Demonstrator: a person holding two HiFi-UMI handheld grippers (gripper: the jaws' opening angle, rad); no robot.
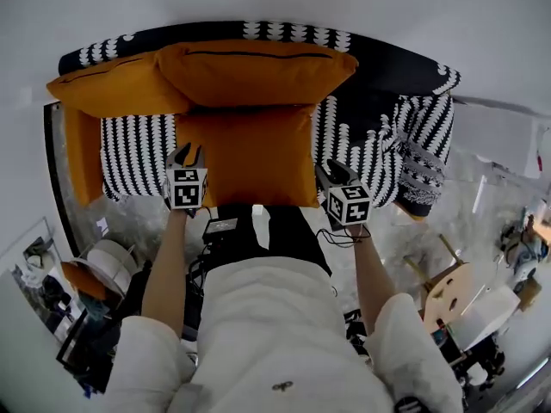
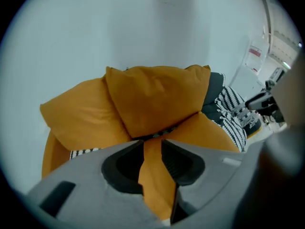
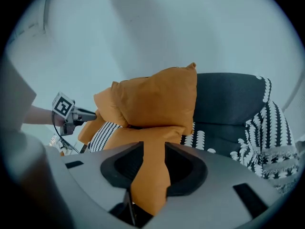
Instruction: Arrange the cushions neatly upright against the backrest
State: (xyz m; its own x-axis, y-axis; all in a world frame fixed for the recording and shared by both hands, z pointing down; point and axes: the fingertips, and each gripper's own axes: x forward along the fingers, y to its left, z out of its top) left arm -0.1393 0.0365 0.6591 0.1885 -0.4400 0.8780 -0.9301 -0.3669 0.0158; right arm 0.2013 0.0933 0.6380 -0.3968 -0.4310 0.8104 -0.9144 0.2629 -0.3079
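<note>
1. The sofa (image 1: pixel 370 132), covered in black-and-white patterned cloth, spreads ahead of the left claw (image 1: pixel 187 157) and the right claw (image 1: pixel 332 174). Its backrest is on the far side from both.
2. The flat cushion (image 1: pixel 250 157), orange, lies on the seat between the two claws, with its near edge toward the person.
3. The middle cushion (image 1: pixel 254 71), orange, leans on the backrest straight beyond the flat cushion, well ahead of both claws.
4. The left cushion (image 1: pixel 116 84), orange, slumps at the backrest ahead of the left claw and to its outer side. The middle cushion partly overlaps it.
5. The side cushion (image 1: pixel 82 157), orange, stands on edge at the sofa's left end, out past the left claw.
6. The left claw is clamped on the flat cushion's near-left corner, and orange fabric fills the gap between its jaws.
7. The right claw is clamped on the near-right corner in the same way, with a fold of the fabric pinched between its jaws.
</note>
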